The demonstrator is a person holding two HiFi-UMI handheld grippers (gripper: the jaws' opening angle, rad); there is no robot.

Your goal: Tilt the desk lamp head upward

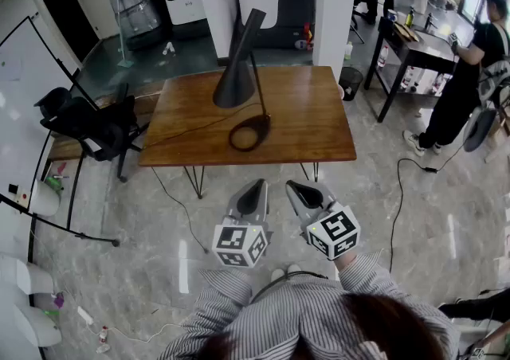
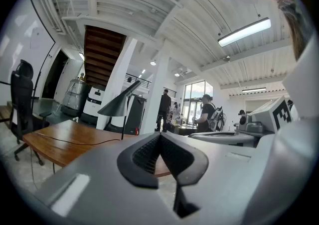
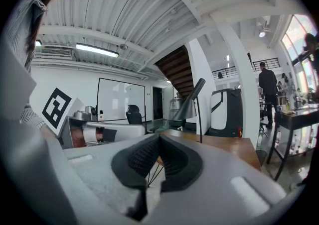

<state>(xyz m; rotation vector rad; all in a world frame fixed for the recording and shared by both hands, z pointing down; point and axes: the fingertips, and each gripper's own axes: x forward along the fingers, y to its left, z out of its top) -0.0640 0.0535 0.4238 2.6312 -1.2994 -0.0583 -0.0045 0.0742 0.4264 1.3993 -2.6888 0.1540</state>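
- Dark metal desk lamp (image 1: 239,72) stands mid-way along the wooden table (image 1: 319,123); cone head droops, thin stem, ring base (image 1: 249,134).
- Left gripper (image 1: 255,187), right gripper (image 1: 296,187): jaws pressed together, empty, on the near side, short of the table.
- Cone likely stiff and slick, base light; pinch near the hinge and steady the stem.

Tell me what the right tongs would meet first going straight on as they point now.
Probably the near edge of the wooden table, which the shut, empty right tongs face. Height is unclear; they might skim over the top.
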